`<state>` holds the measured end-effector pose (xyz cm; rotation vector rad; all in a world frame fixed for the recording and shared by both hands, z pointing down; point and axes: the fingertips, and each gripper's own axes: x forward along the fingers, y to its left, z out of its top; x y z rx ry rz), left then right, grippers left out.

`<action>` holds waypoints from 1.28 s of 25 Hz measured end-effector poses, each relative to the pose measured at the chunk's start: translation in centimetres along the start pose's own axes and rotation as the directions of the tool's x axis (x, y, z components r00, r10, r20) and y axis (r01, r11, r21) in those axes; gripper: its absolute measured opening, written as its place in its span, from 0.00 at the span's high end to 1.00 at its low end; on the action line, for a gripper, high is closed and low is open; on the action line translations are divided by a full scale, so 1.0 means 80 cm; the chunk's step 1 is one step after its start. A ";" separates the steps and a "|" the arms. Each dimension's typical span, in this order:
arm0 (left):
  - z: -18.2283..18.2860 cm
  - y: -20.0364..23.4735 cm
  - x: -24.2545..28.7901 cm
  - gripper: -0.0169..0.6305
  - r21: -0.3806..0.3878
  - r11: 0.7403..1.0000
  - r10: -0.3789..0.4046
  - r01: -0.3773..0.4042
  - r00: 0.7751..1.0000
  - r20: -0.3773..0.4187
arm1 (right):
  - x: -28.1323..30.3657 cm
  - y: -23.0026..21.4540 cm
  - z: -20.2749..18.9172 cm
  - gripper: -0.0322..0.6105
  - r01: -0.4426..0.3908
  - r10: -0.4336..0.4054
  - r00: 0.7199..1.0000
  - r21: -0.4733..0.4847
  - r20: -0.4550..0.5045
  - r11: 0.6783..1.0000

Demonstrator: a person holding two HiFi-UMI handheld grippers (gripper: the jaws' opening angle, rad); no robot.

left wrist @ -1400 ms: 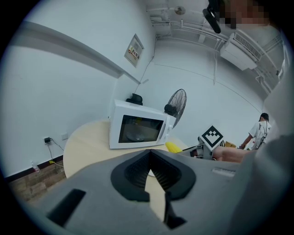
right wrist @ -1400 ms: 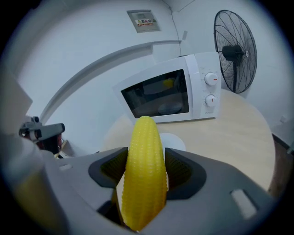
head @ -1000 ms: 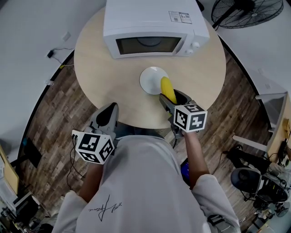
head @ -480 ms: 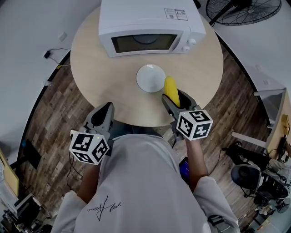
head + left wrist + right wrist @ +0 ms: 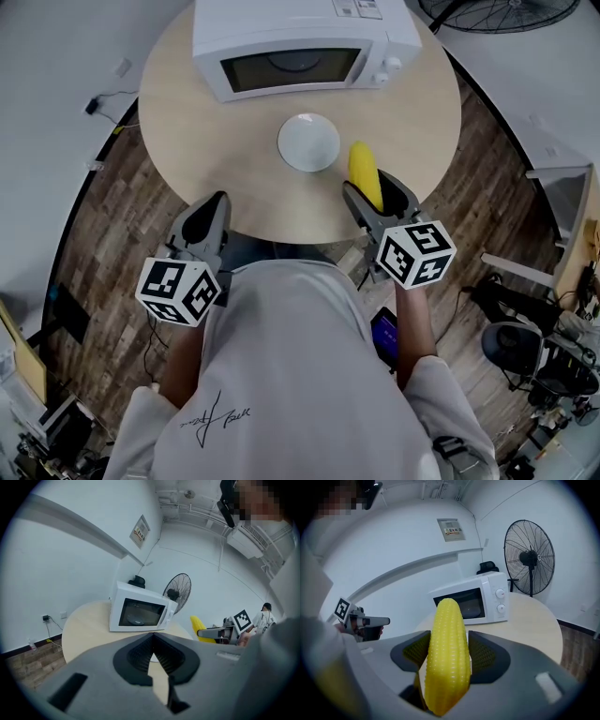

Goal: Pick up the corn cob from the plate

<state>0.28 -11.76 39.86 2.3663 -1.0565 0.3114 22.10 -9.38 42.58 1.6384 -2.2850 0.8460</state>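
The yellow corn cob (image 5: 365, 178) is off the plate, pinched lengthwise between the jaws of my right gripper (image 5: 380, 199), which is shut on it above the table's near right edge. In the right gripper view the corn cob (image 5: 446, 653) stands up between the dark pads and hides most of the gap. The white plate (image 5: 308, 142) sits bare in the middle of the round table (image 5: 187, 122). My left gripper (image 5: 208, 220) hangs at the table's near left edge, shut, with nothing in it. In the left gripper view, the left gripper (image 5: 153, 641) faces the microwave.
A white microwave (image 5: 300, 42) stands at the back of the table, door closed. A black floor fan (image 5: 497, 11) is behind the table at the right. Chairs and cables (image 5: 525, 366) crowd the floor at the right. Wood floor surrounds the table.
My right gripper has carried the corn cob off the plate, to the right and back toward me. The plate is left bare. The left gripper has stayed at the table edge.
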 end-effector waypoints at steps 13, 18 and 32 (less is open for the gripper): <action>0.001 0.000 -0.004 0.99 -0.002 1.000 0.021 -0.021 1.000 0.023 | -0.010 0.003 0.006 0.54 -0.044 0.043 0.999 -0.048 -0.003 0.998; -0.001 -0.003 0.000 0.99 -0.003 1.000 0.016 -0.016 1.000 0.017 | -0.009 0.002 0.006 0.54 -0.054 0.053 0.999 -0.049 -0.011 0.997; -0.004 -0.010 0.017 0.99 -0.002 1.000 0.014 -0.014 1.000 -0.002 | -0.005 -0.010 0.006 0.54 -0.068 0.067 0.997 -0.050 -0.028 0.996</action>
